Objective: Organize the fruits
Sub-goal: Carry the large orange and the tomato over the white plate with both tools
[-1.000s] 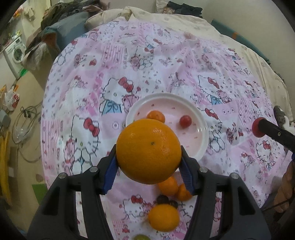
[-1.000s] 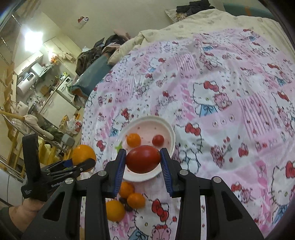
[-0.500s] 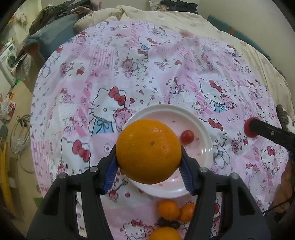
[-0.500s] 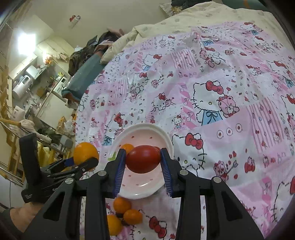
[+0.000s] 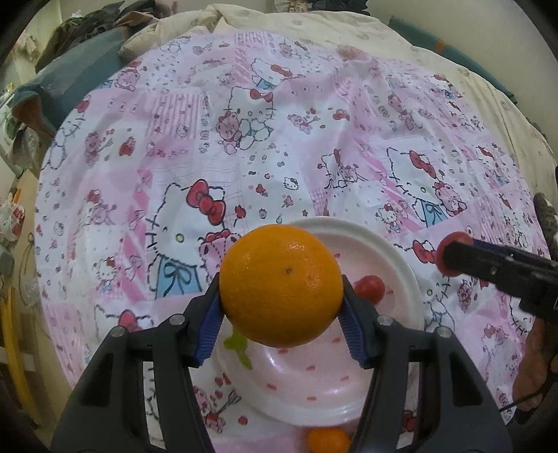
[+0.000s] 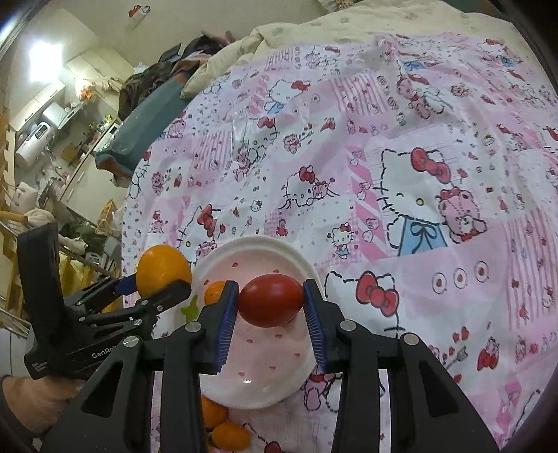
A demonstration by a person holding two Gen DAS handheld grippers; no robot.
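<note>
My left gripper [image 5: 281, 313] is shut on a large orange [image 5: 281, 285] and holds it above the left part of the white plate [image 5: 394, 261]. A small cherry tomato [image 5: 370, 288] lies in the plate. My right gripper [image 6: 271, 308] is shut on a red tomato [image 6: 271, 299] above the same plate [image 6: 296, 256]. A small mandarin [image 6: 214, 292] lies in the plate, partly hidden by my right fingers. In the right wrist view the left gripper [image 6: 153, 289] shows with its orange [image 6: 163, 267] at the plate's left edge.
The plate sits on a round table under a pink Hello Kitty cloth [image 5: 244, 146]. Loose mandarins [image 6: 223, 425] lie on the cloth just before the plate; one also shows in the left wrist view [image 5: 327, 439]. A bed with cream bedding [image 5: 314, 24] lies behind.
Both grippers have moved forward over the plate, each still holding its fruit. The loose mandarins have slid toward the bottom of both views.
</note>
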